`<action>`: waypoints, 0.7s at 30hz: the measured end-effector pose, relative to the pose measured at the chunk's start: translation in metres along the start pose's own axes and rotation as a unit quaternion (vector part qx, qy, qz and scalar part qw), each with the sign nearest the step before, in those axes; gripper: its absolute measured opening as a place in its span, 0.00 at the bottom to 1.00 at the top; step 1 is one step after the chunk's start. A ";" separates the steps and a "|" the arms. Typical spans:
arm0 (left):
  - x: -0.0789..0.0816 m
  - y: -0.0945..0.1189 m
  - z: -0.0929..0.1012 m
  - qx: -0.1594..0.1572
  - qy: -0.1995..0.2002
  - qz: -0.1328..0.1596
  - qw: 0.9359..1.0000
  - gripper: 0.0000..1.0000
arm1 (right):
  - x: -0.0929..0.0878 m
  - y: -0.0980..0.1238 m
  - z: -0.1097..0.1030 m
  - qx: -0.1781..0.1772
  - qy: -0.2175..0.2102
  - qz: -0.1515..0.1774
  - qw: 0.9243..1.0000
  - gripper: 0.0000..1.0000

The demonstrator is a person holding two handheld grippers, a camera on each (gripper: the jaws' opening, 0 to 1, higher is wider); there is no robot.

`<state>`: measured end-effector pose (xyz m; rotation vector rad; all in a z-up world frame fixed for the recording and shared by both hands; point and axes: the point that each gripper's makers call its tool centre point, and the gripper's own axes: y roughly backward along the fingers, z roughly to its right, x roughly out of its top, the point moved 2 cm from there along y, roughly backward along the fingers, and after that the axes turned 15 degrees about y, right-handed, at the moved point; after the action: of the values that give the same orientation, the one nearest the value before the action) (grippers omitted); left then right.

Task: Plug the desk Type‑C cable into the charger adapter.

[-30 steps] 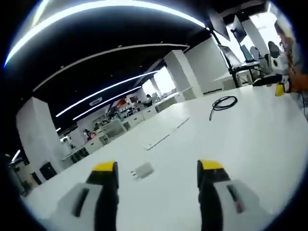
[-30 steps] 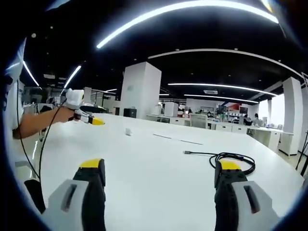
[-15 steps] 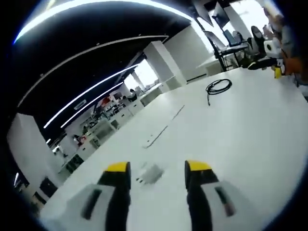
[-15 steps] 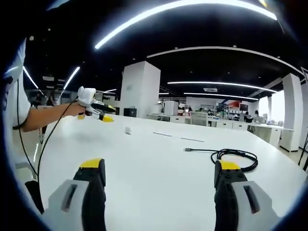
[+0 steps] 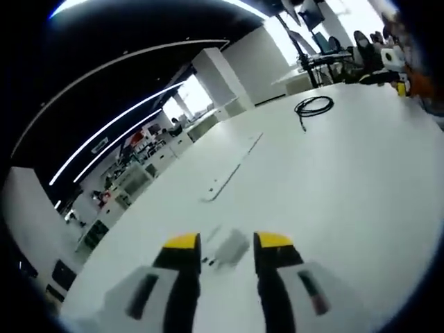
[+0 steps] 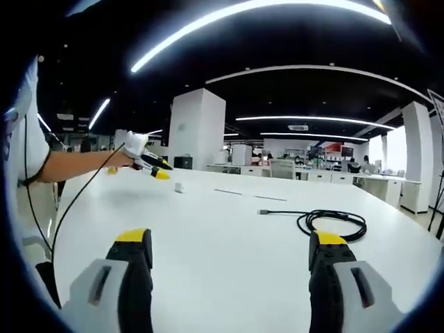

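Observation:
A small white charger adapter (image 5: 232, 248) lies on the white desk (image 5: 347, 194) between the yellow tips of my left gripper (image 5: 227, 241). The jaws are narrowed around it, with a slim gap still showing on the left side. The right gripper view shows this left gripper (image 6: 149, 165) held over the desk's far left by a person's arm, with the adapter (image 6: 180, 187) just beyond its tip. The black Type‑C cable (image 6: 333, 223) lies coiled at the right, its plug end (image 6: 262, 211) pointing left. My right gripper (image 6: 229, 239) stands wide open over bare desk, short of the cable (image 5: 313, 105).
A long seam with thin slots (image 5: 229, 173) runs across the middle of the desk. The person's arm (image 6: 69, 166) and a thin dangling cord (image 6: 76, 201) sit at the left. Chairs and a monitor stand (image 5: 312, 41) are beyond the far edge. A white pillar (image 6: 198, 128) stands behind.
My left gripper has moved forward onto the adapter and its jaws have narrowed around it. The right gripper has stayed wide open and nearly still.

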<state>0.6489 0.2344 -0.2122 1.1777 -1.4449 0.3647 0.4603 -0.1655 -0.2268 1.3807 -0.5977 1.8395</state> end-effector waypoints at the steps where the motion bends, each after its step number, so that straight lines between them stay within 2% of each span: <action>1: -0.001 -0.002 0.000 -0.003 -0.003 -0.004 1.000 0.28 | -0.003 0.001 0.003 0.000 -0.001 0.000 1.000 0.95; 6: -0.008 -0.015 -0.009 -0.022 -0.015 -0.031 0.999 0.22 | -0.008 0.001 0.011 -0.002 -0.004 0.000 1.000 0.94; 9: -0.011 -0.022 -0.008 -0.033 -0.029 -0.049 0.998 0.22 | -0.011 0.001 0.013 -0.001 -0.004 -0.001 1.000 0.94; 10: -0.014 -0.027 -0.013 -0.036 -0.030 -0.057 0.997 0.22 | -0.011 0.001 0.014 -0.002 -0.003 -0.001 1.000 0.94; 16: -0.021 -0.039 -0.018 -0.041 -0.043 -0.079 0.995 0.22 | -0.014 0.000 0.015 -0.003 -0.007 -0.002 1.000 0.94; 21: -0.023 -0.045 -0.015 -0.066 -0.056 -0.106 0.991 0.22 | -0.013 0.000 0.010 0.003 -0.005 -0.003 1.000 0.94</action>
<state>0.6893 0.2360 -0.2463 1.2454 -1.4011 0.0574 0.4684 -0.1764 -0.2362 1.3950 -0.5946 1.8318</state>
